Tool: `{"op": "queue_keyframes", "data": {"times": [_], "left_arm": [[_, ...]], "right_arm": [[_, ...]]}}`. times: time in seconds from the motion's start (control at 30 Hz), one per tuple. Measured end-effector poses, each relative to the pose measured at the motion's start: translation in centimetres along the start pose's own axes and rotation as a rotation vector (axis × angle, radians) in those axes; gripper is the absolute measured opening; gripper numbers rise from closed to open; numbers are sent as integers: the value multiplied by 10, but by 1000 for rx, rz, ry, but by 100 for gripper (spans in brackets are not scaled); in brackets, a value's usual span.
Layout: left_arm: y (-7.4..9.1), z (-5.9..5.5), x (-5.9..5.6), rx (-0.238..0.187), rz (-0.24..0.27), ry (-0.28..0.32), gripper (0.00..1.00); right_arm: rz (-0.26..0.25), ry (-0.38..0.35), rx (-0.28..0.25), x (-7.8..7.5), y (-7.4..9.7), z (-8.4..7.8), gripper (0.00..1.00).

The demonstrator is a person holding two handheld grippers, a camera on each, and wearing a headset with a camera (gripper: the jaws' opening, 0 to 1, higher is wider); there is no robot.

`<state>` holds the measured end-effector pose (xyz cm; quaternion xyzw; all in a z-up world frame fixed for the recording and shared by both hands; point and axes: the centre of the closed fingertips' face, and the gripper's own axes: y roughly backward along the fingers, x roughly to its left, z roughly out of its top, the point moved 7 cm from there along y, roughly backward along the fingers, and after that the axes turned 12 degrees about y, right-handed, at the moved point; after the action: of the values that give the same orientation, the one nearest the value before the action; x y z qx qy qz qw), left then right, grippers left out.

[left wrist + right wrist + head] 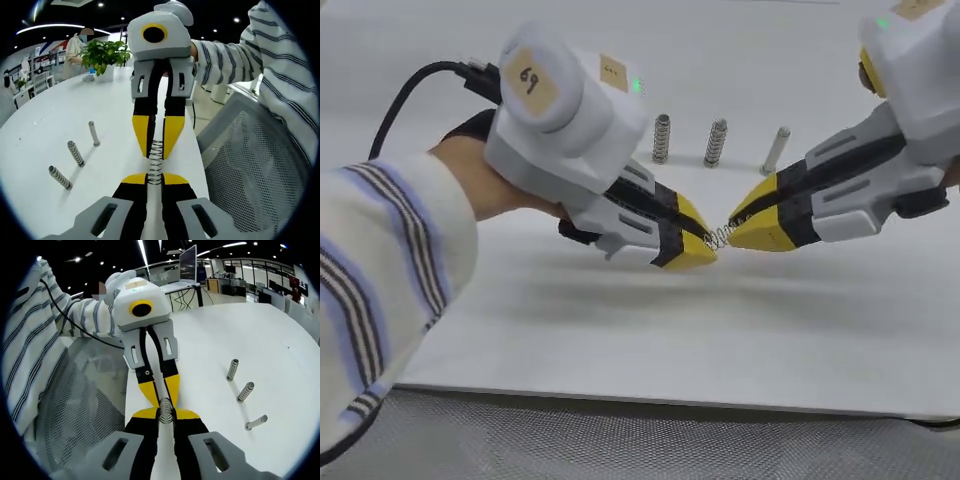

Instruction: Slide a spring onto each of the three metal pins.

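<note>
One small steel spring (718,238) hangs above the white table, stretched between the two gripper tips. My left gripper (703,252) comes in from the left and is shut on one end of it. From the right, my right gripper (738,236) is shut on the other end. In the left gripper view the spring (156,162) runs from my own jaws up into the opposite jaws. Behind the tips stand three metal pins: two carry springs (661,138) (716,143), and the right one (776,150) is bare.
The white table (620,330) ends close to me, with a grey mesh chair (620,440) below its front edge. A potted plant (102,54) stands at the table's far end in the left gripper view. A black cable (405,100) trails from the left gripper.
</note>
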<state>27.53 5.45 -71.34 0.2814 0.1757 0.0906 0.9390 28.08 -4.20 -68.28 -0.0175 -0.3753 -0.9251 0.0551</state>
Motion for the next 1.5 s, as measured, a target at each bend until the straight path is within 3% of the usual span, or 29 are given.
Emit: {"op": "queue_keyframes", "data": {"times": [0.13,0.23,0.3,0.5,0.6,0.83,1.03,1.13,1.17,1.2,1.27,1.5], "left_arm": [[-4,0,1,-23,5,-26,2],[-8,1,2,-74,27,-20,2],[-12,2,1,-84,23,-22,2],[-19,6,2,-88,14,-35,2],[-22,7,3,-92,14,-26,2],[-36,6,1,-71,26,-38,2],[-37,7,3,-85,31,-46,2],[-37,11,5,-112,31,-31,2],[-36,12,5,-120,31,-25,2],[-35,13,6,-125,39,-26,2],[-33,16,6,-130,36,-35,2],[-33,14,5,-112,56,-60,2]], "right_arm": [[-8,25,41,0,2,-1,7],[-22,40,72,-3,5,-2,7],[-17,49,85,-3,7,-1,7],[-13,98,133,-4,10,1,7],[-12,119,159,-14,12,-1,7],[16,165,243,-15,9,-7,7],[14,175,255,-17,14,-8,7],[10,173,255,-18,18,-7,7],[8,185,252,-19,19,-6,8],[1,247,242,-20,19,-4,8],[7,250,247,-18,21,-4,8],[40,270,281,-18,16,-7,8]]}}
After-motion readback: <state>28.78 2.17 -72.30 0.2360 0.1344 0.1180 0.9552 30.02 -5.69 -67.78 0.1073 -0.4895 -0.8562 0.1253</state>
